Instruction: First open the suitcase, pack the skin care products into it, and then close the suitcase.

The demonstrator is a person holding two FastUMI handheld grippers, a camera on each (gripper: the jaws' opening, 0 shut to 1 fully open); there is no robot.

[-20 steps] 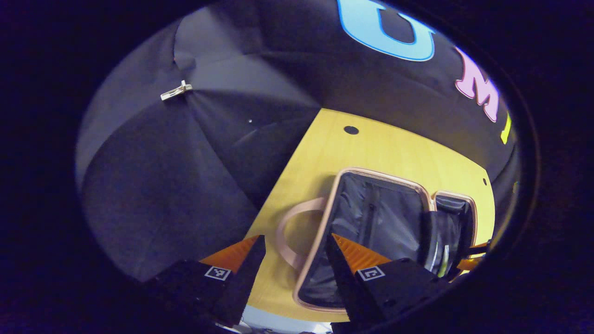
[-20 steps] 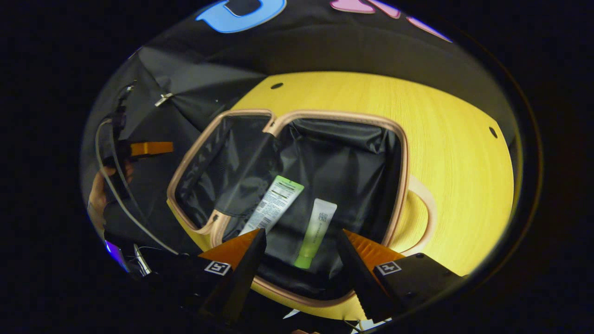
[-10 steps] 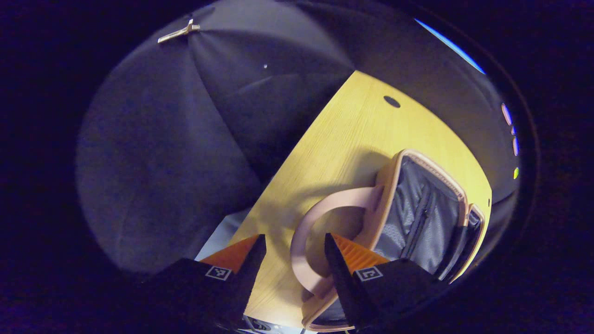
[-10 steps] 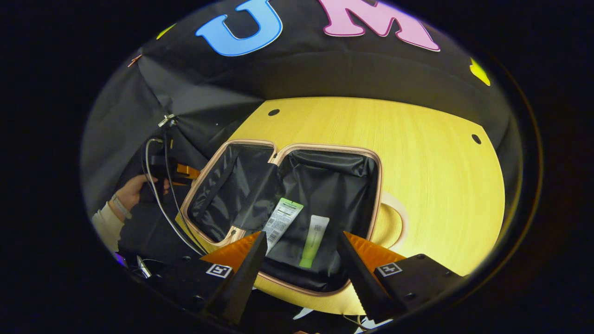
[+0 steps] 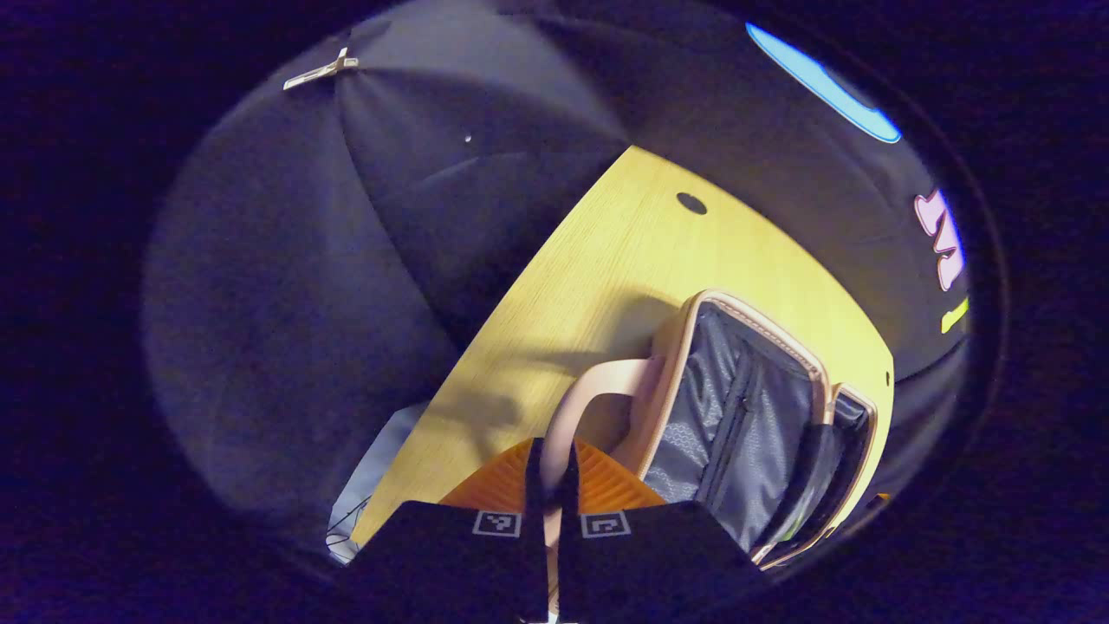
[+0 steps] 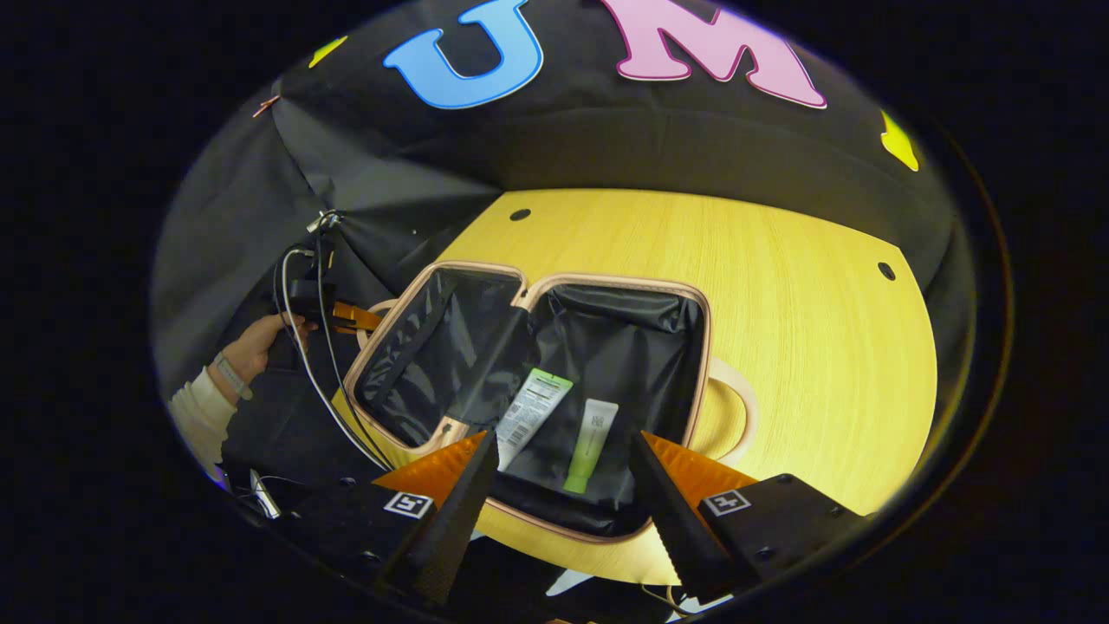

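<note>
- The suitcase lies wide open on the tabletop, both halves flat, straight ahead of and just below the right gripper. With the products inside, I'd say the step in hand is closing it.
- The lid half sits just ahead and to the right of the left gripper. To close it well, I'd swing it up and over in an arc around the hinge rather than dragging it sideways, so the whole case doesn't slide.
- The lid's handle is the pink loop running right into the left gripper, whose fingers are pinched nearly together on it with only a sliver of gap. A thin loop could twist in that grip, so go slow.
- The right gripper hangs above the near edge, spread wide, holding nothing. It could pin the base half while the lid comes over.
- Two skin care products lie in the base half, between the right gripper's fingers and a bit beyond: a white tube with a green cap and a green-ended tube. They lie flat, so probably no snagging.
- Hard to make out: the far side of the case in the left gripper view is cut off, and the exact pinch point on the handle is hidden behind the fingers.
</note>
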